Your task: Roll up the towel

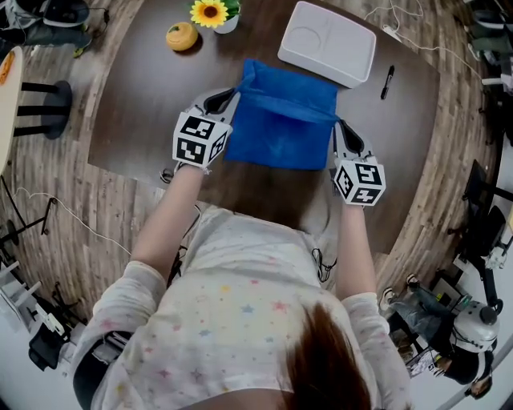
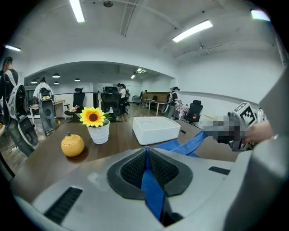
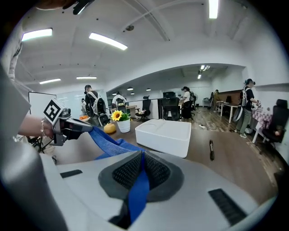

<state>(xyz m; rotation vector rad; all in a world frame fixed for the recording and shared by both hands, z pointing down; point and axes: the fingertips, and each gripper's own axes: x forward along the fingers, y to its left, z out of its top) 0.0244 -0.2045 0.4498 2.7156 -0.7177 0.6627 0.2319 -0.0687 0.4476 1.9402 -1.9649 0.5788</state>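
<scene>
A blue towel (image 1: pixel 280 120) lies on the brown table (image 1: pixel 144 88), its near edge lifted and stretched between my two grippers. My left gripper (image 1: pixel 227 102) is shut on the towel's near left corner; blue cloth (image 2: pixel 151 189) runs between its black pads (image 2: pixel 131 169). At the near right corner my right gripper (image 1: pixel 340 128) is shut on the towel too, and blue cloth (image 3: pixel 137 189) hangs out from its closed pads (image 3: pixel 156 170). From each gripper view the other gripper shows at the far end of the taut towel edge: the right one (image 2: pixel 241 124), the left one (image 3: pixel 63 124).
A white rectangular box (image 1: pixel 327 42) sits just beyond the towel. A black pen (image 1: pixel 387 81) lies to its right. A sunflower in a white pot (image 1: pixel 212 14) and a small yellow pumpkin-shaped jar (image 1: pixel 182 36) stand at the far left. Office chairs and people are in the background.
</scene>
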